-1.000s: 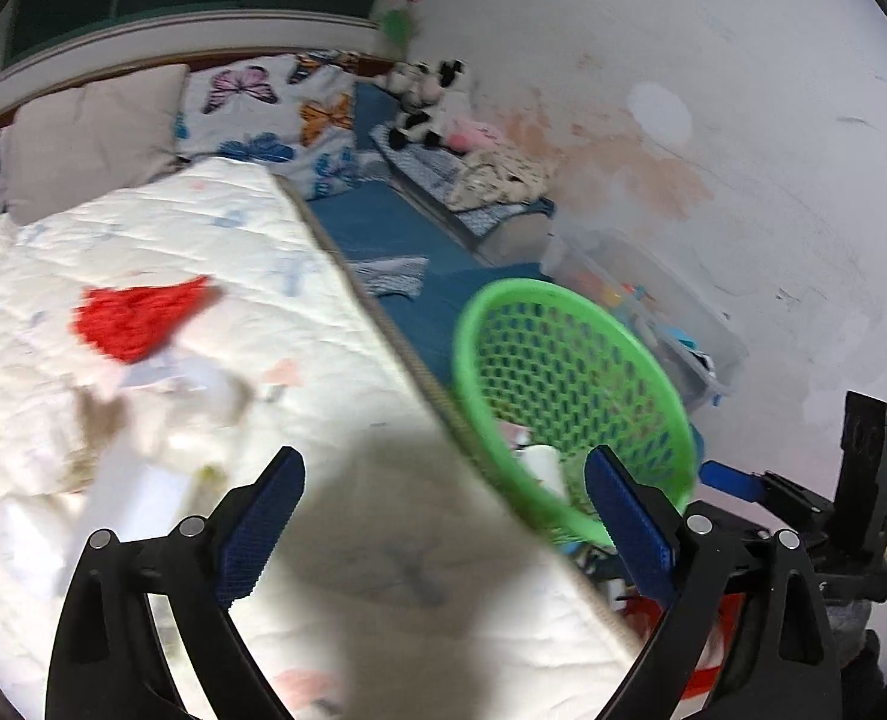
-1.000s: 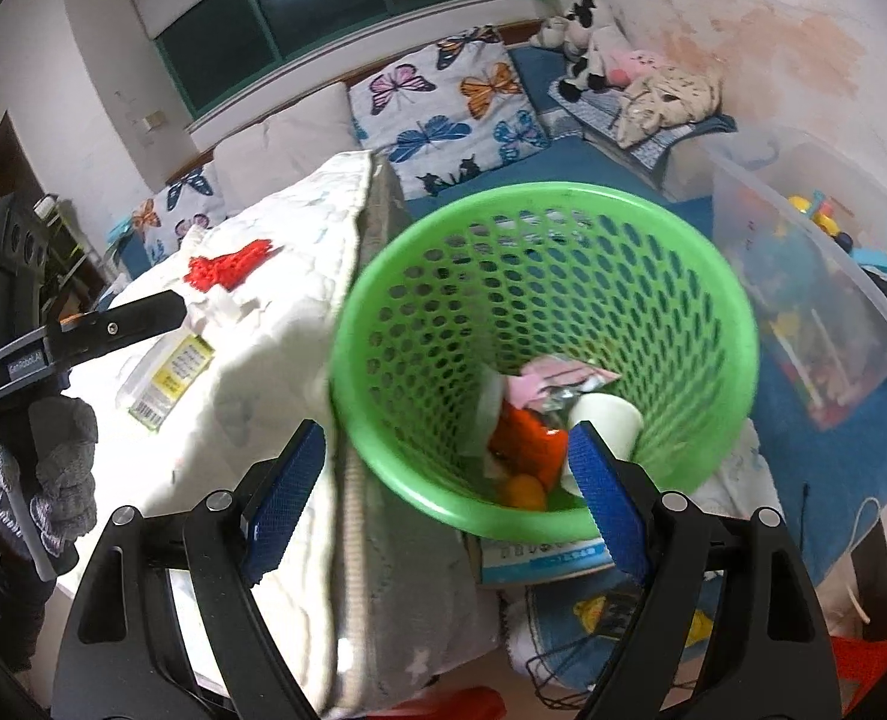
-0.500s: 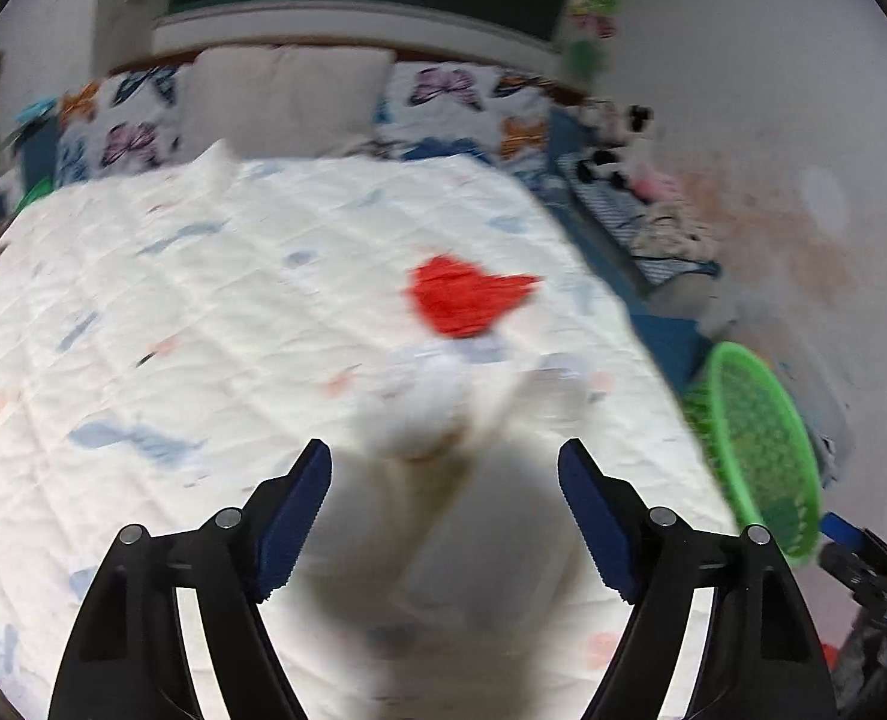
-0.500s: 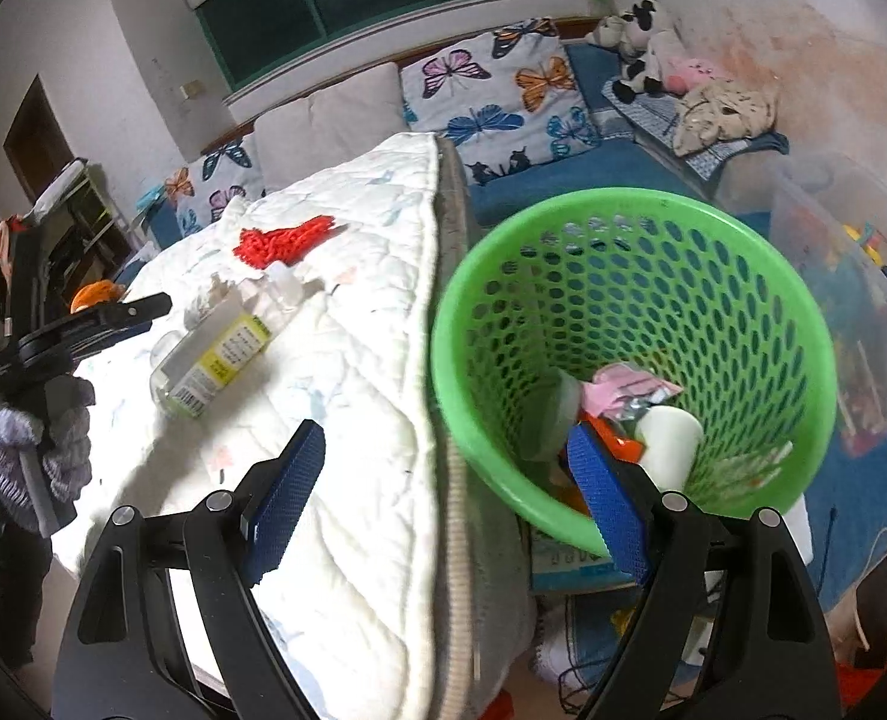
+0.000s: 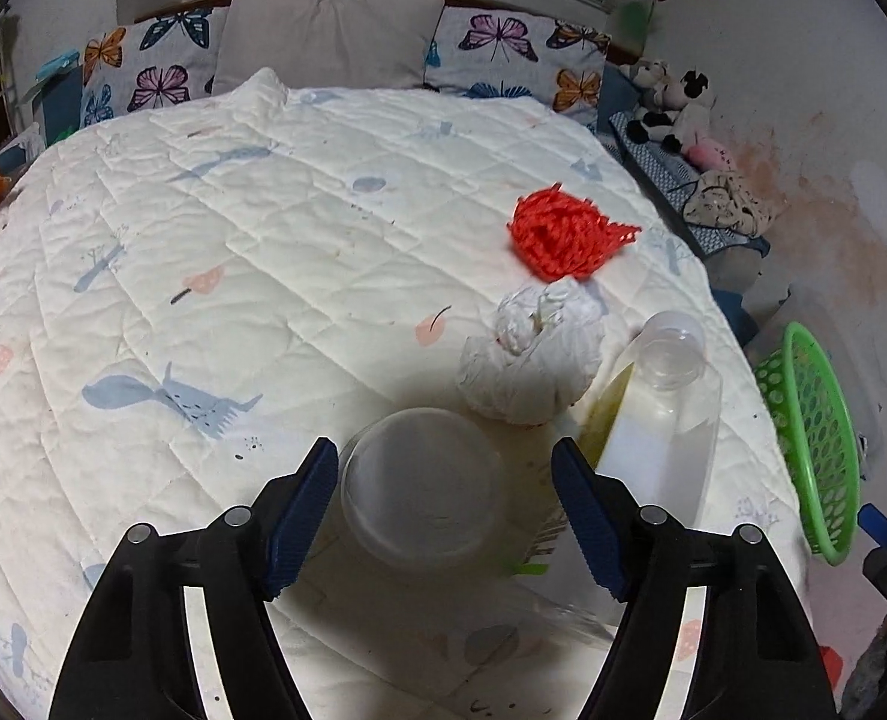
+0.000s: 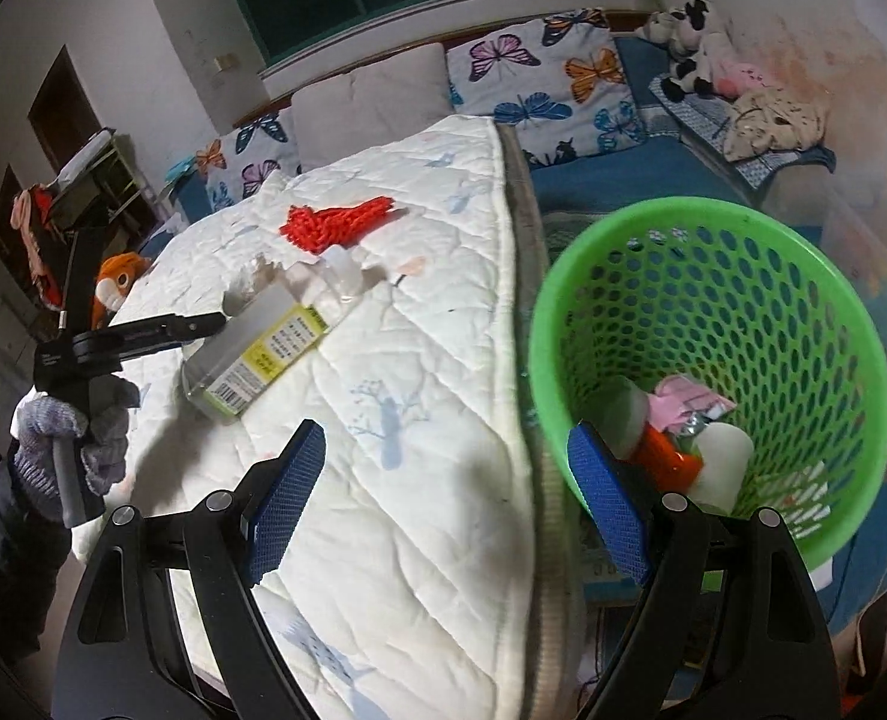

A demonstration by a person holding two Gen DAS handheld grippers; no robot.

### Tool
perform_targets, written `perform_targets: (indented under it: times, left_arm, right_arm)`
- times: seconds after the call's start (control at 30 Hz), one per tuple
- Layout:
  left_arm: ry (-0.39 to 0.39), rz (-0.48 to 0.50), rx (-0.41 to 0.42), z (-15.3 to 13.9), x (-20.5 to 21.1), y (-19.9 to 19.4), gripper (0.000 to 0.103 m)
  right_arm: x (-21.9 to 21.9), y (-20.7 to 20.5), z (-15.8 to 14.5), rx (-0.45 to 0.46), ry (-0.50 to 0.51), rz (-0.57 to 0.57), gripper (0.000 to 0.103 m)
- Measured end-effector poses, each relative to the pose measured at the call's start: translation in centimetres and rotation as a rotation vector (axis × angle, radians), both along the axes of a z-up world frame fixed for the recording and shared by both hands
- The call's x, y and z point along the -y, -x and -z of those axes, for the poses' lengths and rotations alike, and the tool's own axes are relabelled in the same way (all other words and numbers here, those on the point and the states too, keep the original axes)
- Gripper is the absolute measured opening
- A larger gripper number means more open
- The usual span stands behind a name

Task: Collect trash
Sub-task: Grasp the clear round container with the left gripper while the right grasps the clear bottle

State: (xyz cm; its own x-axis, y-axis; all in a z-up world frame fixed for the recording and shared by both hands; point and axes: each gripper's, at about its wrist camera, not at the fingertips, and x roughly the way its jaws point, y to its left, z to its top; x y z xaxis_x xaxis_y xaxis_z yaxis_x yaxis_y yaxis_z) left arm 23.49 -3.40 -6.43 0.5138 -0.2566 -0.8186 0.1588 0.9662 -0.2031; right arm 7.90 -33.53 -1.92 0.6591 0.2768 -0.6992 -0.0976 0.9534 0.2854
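Note:
A clear plastic cup [image 5: 422, 486] lies on the white quilt [image 5: 233, 276], its round end facing me. My left gripper [image 5: 443, 498] straddles it with its jaws closing; the left pad is at the cup's edge and a gap remains at the right pad. Beside the cup lie a clear bottle [image 5: 653, 420] with a yellow label, a crumpled white tissue [image 5: 533, 354] and red netting [image 5: 563, 234]. The green basket [image 6: 713, 360] beside the bed holds several pieces of trash. My right gripper [image 6: 446, 492] hangs open over the quilt's edge, holding nothing.
Butterfly pillows [image 5: 503, 48] line the headboard. Stuffed toys [image 5: 671, 102] sit by the stained wall. A clear storage bin [image 6: 863, 228] stands behind the basket. A gloved hand [image 6: 65, 432] holds the left gripper at the bed's left side, near an orange plush [image 6: 119, 282].
My left gripper swung from the basket over to the quilt, came down around the cup and narrowed its jaws. The right gripper drifted left, so the basket now sits further right in its view.

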Motion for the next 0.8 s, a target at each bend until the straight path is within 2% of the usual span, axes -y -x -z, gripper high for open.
perform_targets:
  times: [0.27,0.5,0.8]
  left_arm:
    - [0.003,0.000,-0.025,1.1,-0.7,-0.3,0.058]
    - [0.027,0.009,-0.011,0.7,-1.3,0.1,0.058]
    - [0.073,-0.004,0.013,-0.3,-3.5,1.1,0.058]
  right_arm:
    - [-1.4,-2.5,-0.4,-0.040,-0.056,-0.039,0.083]
    - [-3.4,-5.9,-1.0,-0.080,-0.116,-0.078,0.078]
    - [-6.1,-11.6,-0.6,-0.180,-0.270,-0.110,0.074]
